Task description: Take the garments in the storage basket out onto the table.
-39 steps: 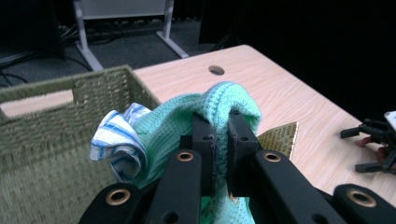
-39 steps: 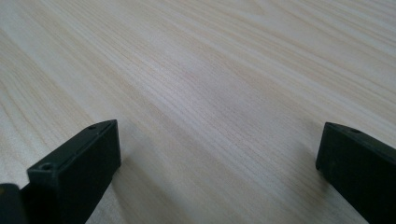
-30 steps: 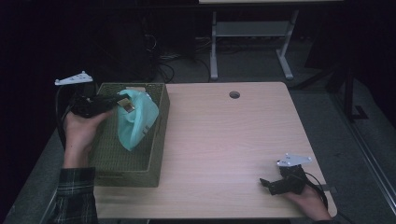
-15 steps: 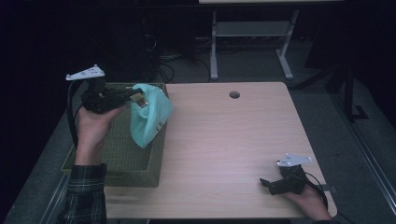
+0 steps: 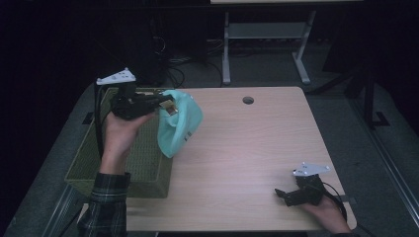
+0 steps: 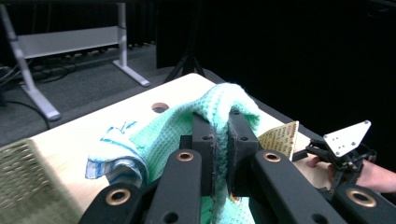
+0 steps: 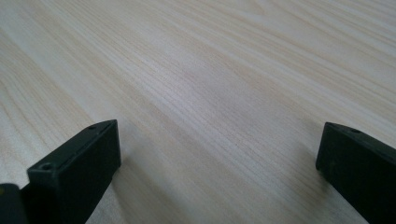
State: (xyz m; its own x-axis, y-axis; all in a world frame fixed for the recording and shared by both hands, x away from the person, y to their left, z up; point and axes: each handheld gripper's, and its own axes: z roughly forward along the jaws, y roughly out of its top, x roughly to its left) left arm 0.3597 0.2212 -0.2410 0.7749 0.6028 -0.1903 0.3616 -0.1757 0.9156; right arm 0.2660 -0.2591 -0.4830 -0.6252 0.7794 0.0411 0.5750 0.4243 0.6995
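A person seated at a pale wood-grain table lifts a mint-green waffle-weave cloth with the left gripper, its two black jaws pressed together on a fold of the fabric. In the high view the cloth hangs in the air from the jaws, just right of an olive-green woven rectangular basket at the table's left edge, its lower end dangling above the basket's right rim and the tabletop beside it. The left gripper view looks along the closed jaws and shows the fabric bunched between the pads and draped over their tips, a blue-and-white striped edge of the cloth hanging to the left and a tan printed paper label sticking out to the right. The left hand, in a dark plaid sleeve, holds the tool above the basket. At the near right corner of the table, well apart from the cloth, the right gripper rests on the wood in the right hand. The right gripper view shows its jaws spread wide over bare tabletop, with nothing between them. A small round cable hole sits near the table's far edge.
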